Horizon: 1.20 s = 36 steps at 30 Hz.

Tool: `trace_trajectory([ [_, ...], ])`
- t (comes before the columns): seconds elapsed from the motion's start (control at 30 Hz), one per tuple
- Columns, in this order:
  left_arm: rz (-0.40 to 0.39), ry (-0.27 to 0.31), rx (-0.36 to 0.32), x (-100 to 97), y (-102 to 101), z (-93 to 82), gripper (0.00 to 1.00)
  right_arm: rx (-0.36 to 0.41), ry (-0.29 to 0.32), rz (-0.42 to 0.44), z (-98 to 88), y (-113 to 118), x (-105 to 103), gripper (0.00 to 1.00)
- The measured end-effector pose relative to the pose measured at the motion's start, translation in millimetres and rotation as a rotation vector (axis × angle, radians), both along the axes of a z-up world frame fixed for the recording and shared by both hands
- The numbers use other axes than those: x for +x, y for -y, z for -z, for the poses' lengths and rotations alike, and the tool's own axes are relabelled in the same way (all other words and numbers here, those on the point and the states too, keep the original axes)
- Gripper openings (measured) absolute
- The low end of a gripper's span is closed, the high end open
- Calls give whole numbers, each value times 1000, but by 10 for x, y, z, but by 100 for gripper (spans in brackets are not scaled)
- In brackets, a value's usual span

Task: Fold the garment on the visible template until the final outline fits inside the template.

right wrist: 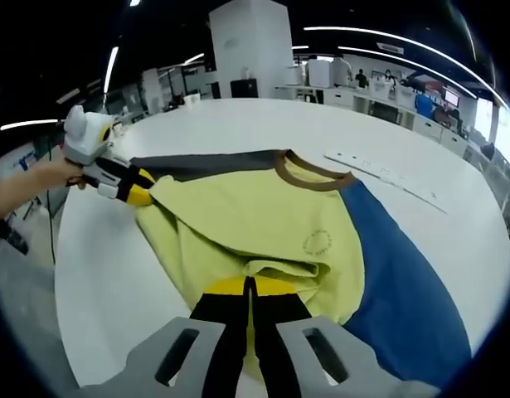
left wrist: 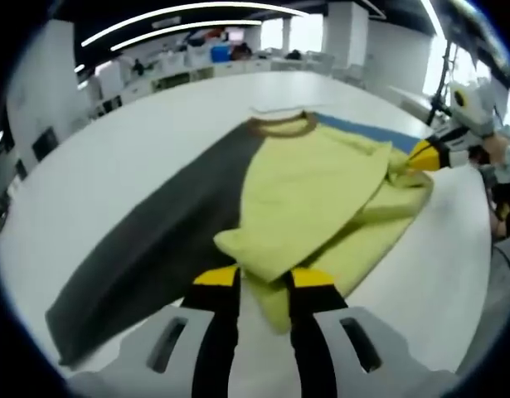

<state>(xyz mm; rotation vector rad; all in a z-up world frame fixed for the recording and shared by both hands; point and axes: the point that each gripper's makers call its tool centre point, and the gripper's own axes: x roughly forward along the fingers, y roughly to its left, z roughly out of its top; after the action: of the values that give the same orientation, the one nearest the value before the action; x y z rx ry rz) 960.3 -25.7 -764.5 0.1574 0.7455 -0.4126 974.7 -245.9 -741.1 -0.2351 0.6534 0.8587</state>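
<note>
Mid-fold: both grippers clamped on the garment's yellow panel.
Your left gripper [left wrist: 263, 278] and right gripper [right wrist: 249, 288] each pinch an edge of the garment [right wrist: 263, 220], which lies on the white bench [right wrist: 238, 124], collar [right wrist: 308, 177] away from you. Risk: pull unevenly and the folded layer bunches or drags the shirt sideways, so the outline overshoots the template.
</note>
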Motion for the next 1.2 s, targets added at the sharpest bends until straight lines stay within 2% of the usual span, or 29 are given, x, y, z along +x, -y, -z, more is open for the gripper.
trace_trajectory([
  [0.27,-14,49,14,157,-87,-143,15,5,3,1,-21,-10,12,2],
  [0.37,-13,41,14,186,-98,-135,12,6,3,1,-20,-22,17,2],
  [0.57,-30,50,26,207,-83,-189,13,12,0,7,-24,-12,28,2],
  [0.7,-43,47,36,309,-180,-176,13,14,-1,13,-28,4,39,2],
  [0.93,-45,40,51,255,-246,-122,10,16,-3,17,-27,22,43,2],
  [1.03,-32,45,46,185,-173,-144,4,14,-4,16,-22,15,41,2],
  [1.2,-25,41,44,186,-171,-137,2,15,-3,13,-29,1,29,2],
])
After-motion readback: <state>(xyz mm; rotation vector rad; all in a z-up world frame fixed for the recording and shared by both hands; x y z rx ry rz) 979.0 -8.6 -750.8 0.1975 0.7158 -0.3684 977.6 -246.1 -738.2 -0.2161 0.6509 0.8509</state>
